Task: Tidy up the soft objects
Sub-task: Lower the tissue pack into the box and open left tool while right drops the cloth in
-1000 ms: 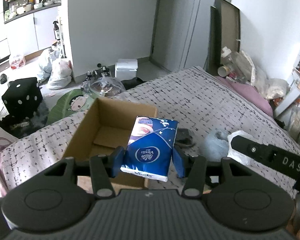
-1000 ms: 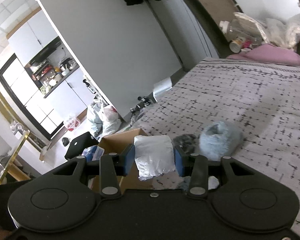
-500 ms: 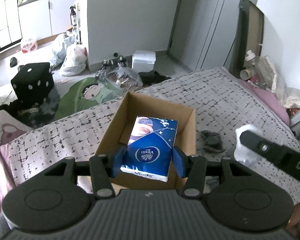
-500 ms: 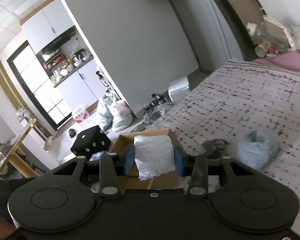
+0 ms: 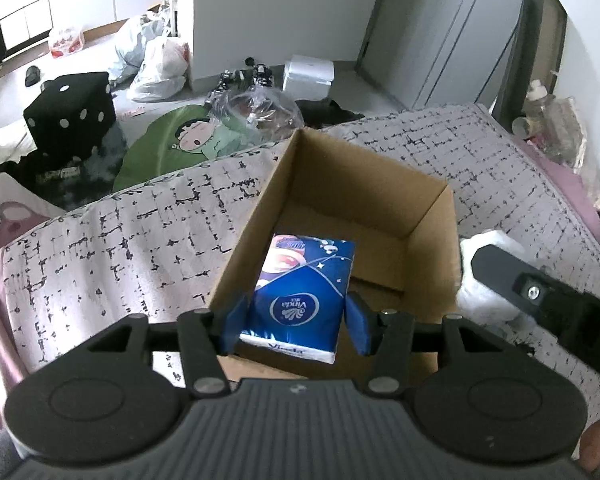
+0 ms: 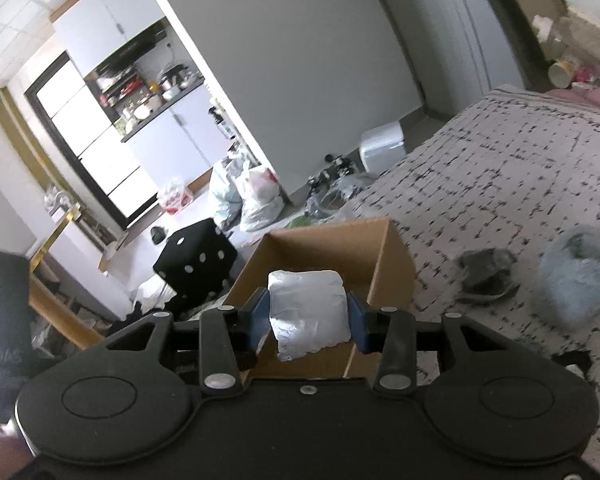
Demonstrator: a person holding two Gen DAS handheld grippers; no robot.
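The left hand-held gripper (image 5: 295,326) is closed to the width of a blue Vinda tissue pack (image 5: 304,294), its blue pads pressed against the pack's two long sides. The pack hangs above the open cardboard box (image 5: 432,216), which lies directly ahead of and below the fingers on the bed (image 5: 120,240). The box's brown floor and inner flaps show past the far end of the pack.

The right hand-held gripper (image 6: 309,322) is likewise clamped, its pads squeezing a white plastic-wrapped soft pack (image 6: 308,312) from both sides. The same cardboard box (image 6: 384,256) sits just ahead of it, its open top seen at a shallow angle behind the pack.

Only the left wrist view looks down into the box. It also shows the right tool's black body (image 5: 540,300) off to the right of the box with a white bundle (image 5: 482,280) at its tip, and, beyond the bed's edge, a black dice-shaped cushion (image 5: 70,110) and a green cartoon cushion (image 5: 172,148) on the floor.

Only the right wrist view shows the bed to the right of the box, where a dark grey crumpled cloth (image 6: 486,270) and a pale blue fluffy item (image 6: 576,276) lie close together, and a kitchen doorway (image 6: 112,128) far ahead to the left.
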